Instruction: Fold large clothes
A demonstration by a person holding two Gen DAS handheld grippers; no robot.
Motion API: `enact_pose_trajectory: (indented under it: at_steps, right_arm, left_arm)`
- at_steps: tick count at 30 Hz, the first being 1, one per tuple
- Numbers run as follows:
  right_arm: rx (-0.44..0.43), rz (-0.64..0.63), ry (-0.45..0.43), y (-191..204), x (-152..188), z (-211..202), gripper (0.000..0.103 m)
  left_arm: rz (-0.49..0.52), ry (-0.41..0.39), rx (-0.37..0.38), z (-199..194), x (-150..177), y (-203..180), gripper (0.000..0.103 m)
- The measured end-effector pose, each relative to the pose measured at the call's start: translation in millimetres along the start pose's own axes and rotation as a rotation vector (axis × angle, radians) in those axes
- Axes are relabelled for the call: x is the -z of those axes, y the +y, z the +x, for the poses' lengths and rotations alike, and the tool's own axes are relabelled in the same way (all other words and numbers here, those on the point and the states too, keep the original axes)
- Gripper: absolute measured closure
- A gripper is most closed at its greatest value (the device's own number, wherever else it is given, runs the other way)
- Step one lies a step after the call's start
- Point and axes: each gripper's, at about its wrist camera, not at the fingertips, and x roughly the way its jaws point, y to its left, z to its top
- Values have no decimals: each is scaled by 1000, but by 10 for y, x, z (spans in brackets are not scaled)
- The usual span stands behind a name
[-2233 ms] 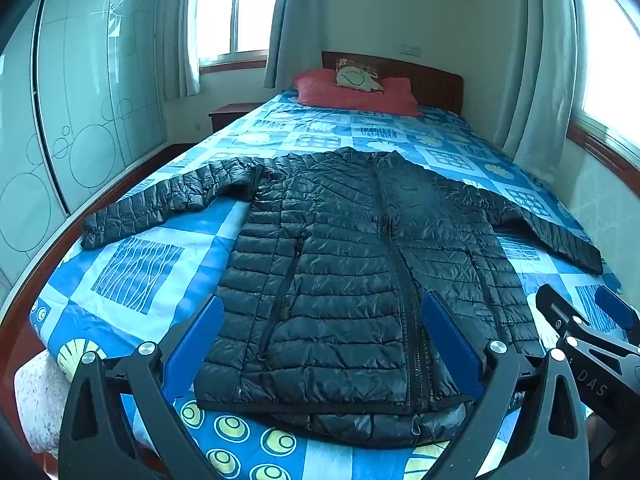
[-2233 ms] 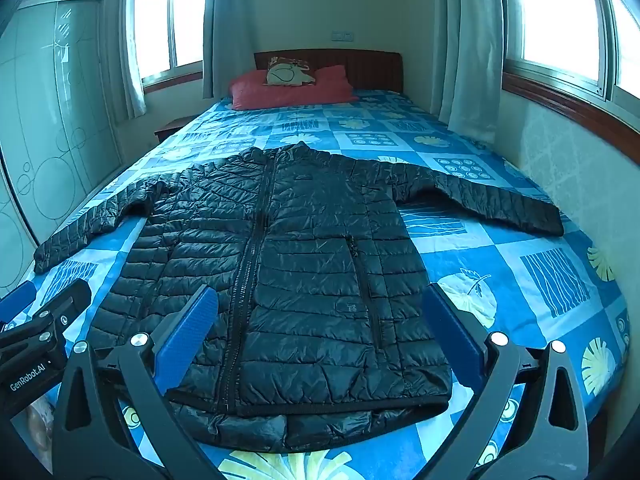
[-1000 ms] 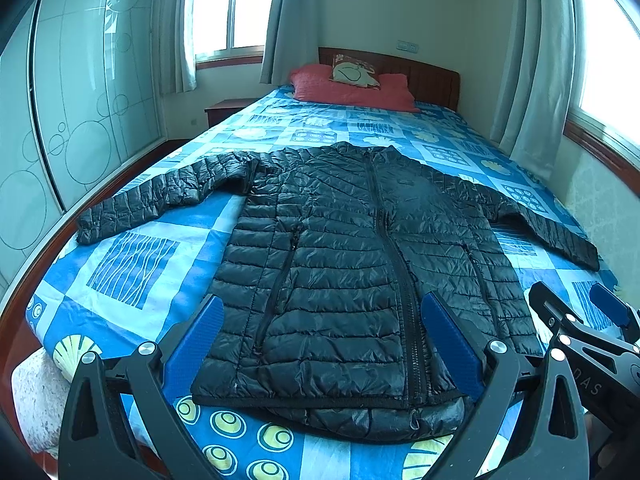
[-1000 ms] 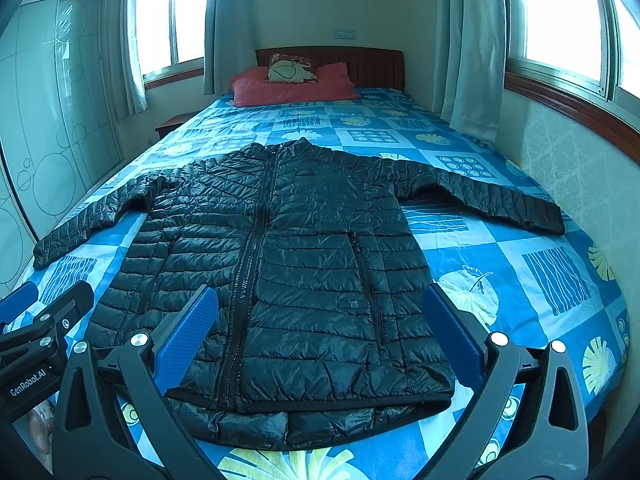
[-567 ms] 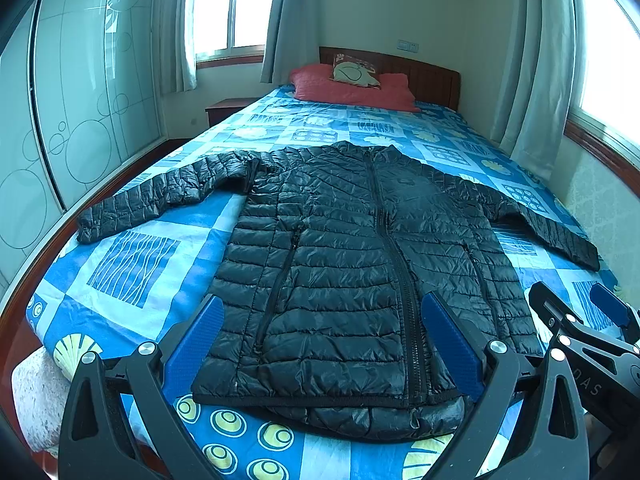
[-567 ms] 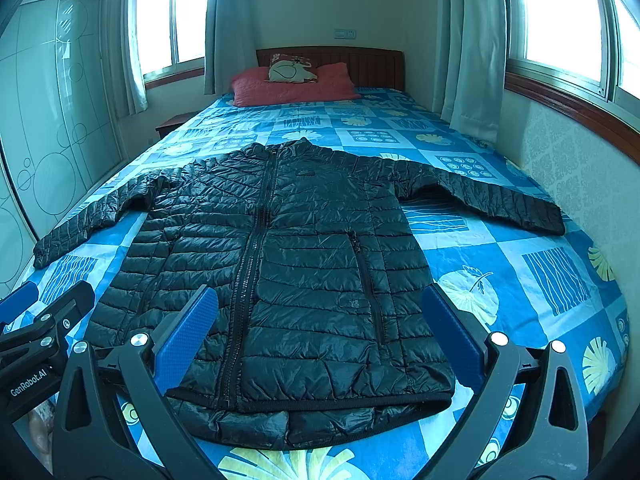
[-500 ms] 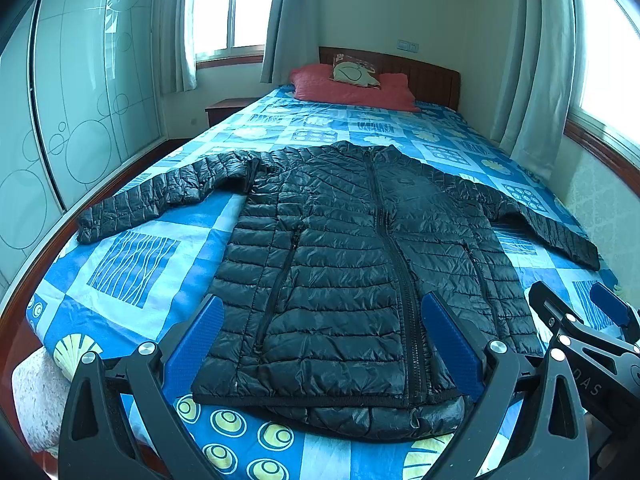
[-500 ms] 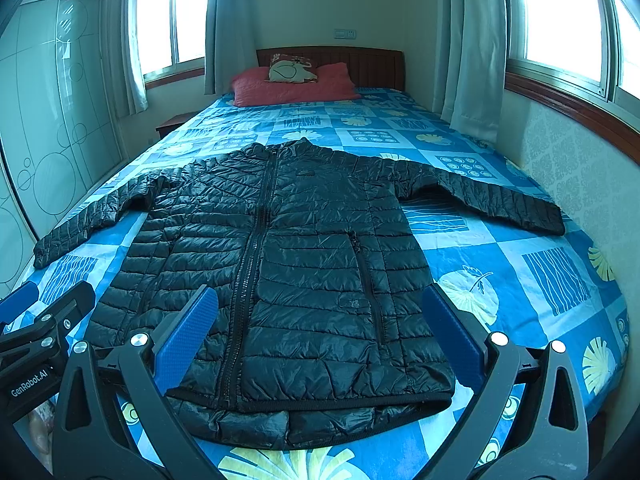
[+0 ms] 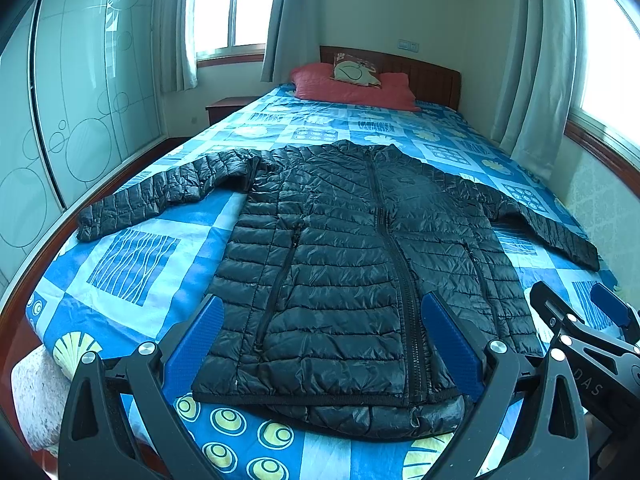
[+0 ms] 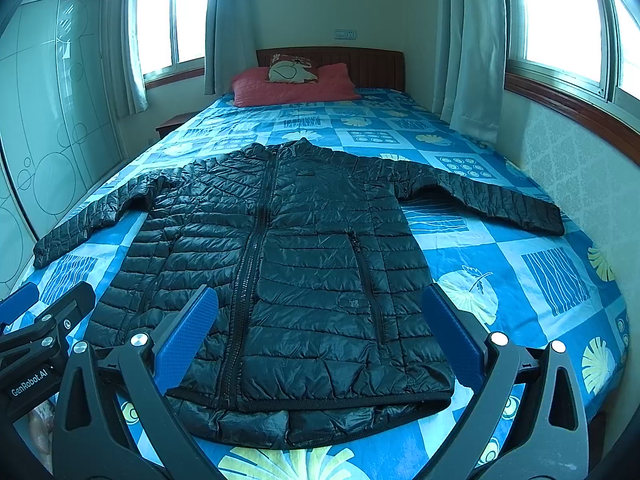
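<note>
One bed [image 9: 132, 264] under a blue patterned cover fills the room, hemmed by a frosted wardrobe [image 9: 80, 120] on the left and a curtained window wall on the right, with bare cover open at both sides and beyond the collar. One black quilted puffer jacket [image 9: 352, 264] lies flat, zipped, both sleeves spread, its hem at the foot edge, below two pillows [image 10: 292, 80]. Two grippers, left gripper [image 9: 320, 344] and right gripper [image 10: 316, 336], hover above the hem, jaws spread wide, holding nothing.

Daylit bedroom, blue patterned bed [image 9: 132, 256], red pillow [image 10: 292, 86], wooden headboard [image 10: 376, 66], curtained windows [image 9: 230, 4], frosted wardrobe doors [image 9: 88, 92]
</note>
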Motion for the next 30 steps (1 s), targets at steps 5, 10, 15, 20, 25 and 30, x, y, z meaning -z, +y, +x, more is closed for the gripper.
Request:
enact_pose_trajectory:
  at_steps: [5,10,15,20,25,30]
  right_arm:
    - [0,-1,1,5,5,1,2]
    - [0,-1,0,10,14,-3,2]
    - [1,-1,1,10,12,0,2]
    - [-1,-1,9,18,32,53,2]
    - [-8,16,39,-88,36,278,2]
    - [10,70,56,-400,-10,578,2]
  left_arm:
    - [-1,4,-1,6,-4,3,5]
    - [-2,5,1,-2,34,13,5]
    - [-3,5,0,5,19,16,5]
    - [-4,15,-1,42,47,32,5]
    - [-31,47,-32,287,-27,179,5]
    - [-104,87,-129,712,-116,581,5]
